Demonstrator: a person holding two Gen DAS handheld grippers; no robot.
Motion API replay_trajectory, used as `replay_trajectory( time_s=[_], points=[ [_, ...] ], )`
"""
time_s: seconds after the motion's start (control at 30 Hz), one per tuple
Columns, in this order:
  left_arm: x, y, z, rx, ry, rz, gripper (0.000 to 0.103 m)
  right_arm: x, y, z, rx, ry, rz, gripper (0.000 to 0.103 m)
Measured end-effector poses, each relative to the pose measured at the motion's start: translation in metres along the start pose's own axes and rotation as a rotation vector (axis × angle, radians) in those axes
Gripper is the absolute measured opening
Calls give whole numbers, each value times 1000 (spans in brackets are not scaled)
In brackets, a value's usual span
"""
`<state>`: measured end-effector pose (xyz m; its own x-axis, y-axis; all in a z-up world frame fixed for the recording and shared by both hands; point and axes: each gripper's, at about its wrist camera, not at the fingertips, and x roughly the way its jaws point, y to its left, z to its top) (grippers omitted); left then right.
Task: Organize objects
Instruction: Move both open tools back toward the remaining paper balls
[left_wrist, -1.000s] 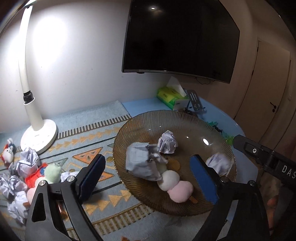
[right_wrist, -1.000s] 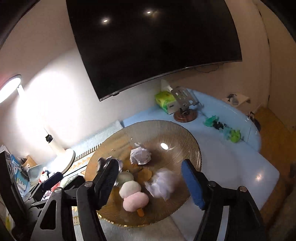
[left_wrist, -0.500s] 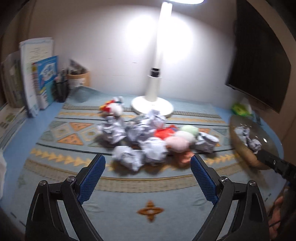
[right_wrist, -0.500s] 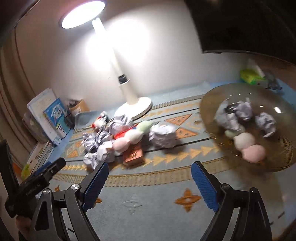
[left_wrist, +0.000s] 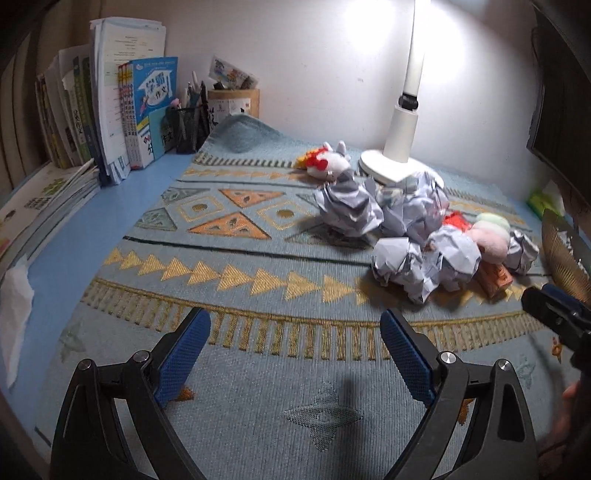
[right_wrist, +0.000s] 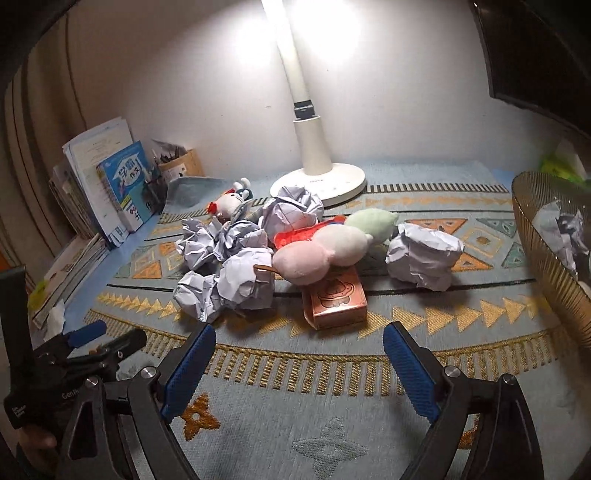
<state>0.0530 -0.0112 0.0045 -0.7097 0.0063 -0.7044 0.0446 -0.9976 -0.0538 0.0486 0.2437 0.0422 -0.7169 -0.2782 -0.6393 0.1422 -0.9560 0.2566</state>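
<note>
Nearest to us, our left gripper (left_wrist: 295, 354) hangs over the patterned mat (left_wrist: 258, 288) with its blue fingers (left_wrist: 183, 356) spread wide and nothing between them. Our right gripper (right_wrist: 299, 369) hangs the same way, fingers (right_wrist: 410, 373) wide apart and empty, just short of the clutter.

A little beyond the right gripper an orange box (right_wrist: 334, 299) lies on the mat, touching the pile behind it. A dango plush (right_wrist: 332, 247), pink, cream and green, rests partly on the box. Left of it sits a cluster of paper balls (right_wrist: 236, 269), pressed against one another; one paper ball (right_wrist: 424, 254) sits apart to the right of the plush. A red item (right_wrist: 295, 234) shows under the plush, too covered for us to name.

At the right edge stands the amber bowl (right_wrist: 543, 236), near the pile but apart from it, with crumpled paper (right_wrist: 561, 229) inside.

Behind the pile a small white plush (right_wrist: 229, 203) lies beside the lamp (right_wrist: 314, 158), whose round base touches the farthest paper ball. Far left, books (left_wrist: 125, 107) stand against the wall with a pen cup (left_wrist: 188, 125) next to them.
</note>
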Motion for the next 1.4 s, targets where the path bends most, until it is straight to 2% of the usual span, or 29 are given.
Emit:
replay_trajectory(
  time_s=[0.07, 0.17, 0.27, 0.37, 0.47, 0.63, 0.8, 0.87, 0.97, 1.07, 1.13, 1.17, 1.2, 1.27, 1.33, 1.4],
  points=[
    [3, -5, -1, 33, 27, -25, 93, -1, -7, 3, 37, -7, 3, 91],
    [-3, -10, -4, 57, -4, -28, 93, -22, -13, 3, 57, -119, -39, 91],
    [-3, -14, -6, 74, 2, -29, 93, -34, -11, 0, 43, -170, -39, 91],
    [-5, -17, -6, 94, -10, -26, 93, -33, -4, 1, 9, -168, -64, 91],
    [-8, -23, -8, 129, -20, -20, 93, -34, 3, 0, -13, -183, -125, 91],
    [-9, -37, -12, 203, -28, 38, 93, -36, 7, -2, -39, -195, -134, 91],
    [-11, -47, -14, 262, -43, 62, 93, -36, 8, -2, -46, -201, -144, 91],
    [-12, -47, -12, 274, -36, 33, 93, -38, 8, -2, -49, -211, -134, 91],
    [-12, -52, 1, 290, -37, -115, 93, -38, 6, -2, -43, -201, -100, 91],
    [2, -71, 19, 383, -43, -105, 93, -35, 0, 0, -13, -183, -82, 91],
    [21, -80, 25, 409, -2, -96, 92, -35, -5, 1, 7, -177, -70, 91],
    [30, -82, 27, 418, 24, -102, 90, -35, -5, 1, 13, -175, -64, 91],
    [37, -83, 28, 429, 53, -109, 82, -34, -6, 1, 16, -173, -60, 91],
    [46, -82, 30, 413, 89, -132, 72, -33, -6, 2, 10, -163, -47, 91],
    [48, -78, 35, 381, 98, -154, 71, -31, -4, 2, 6, -155, -58, 91],
    [51, -79, 37, 379, 86, -135, 71, -30, -4, 2, 3, -147, -60, 91]
  ],
)
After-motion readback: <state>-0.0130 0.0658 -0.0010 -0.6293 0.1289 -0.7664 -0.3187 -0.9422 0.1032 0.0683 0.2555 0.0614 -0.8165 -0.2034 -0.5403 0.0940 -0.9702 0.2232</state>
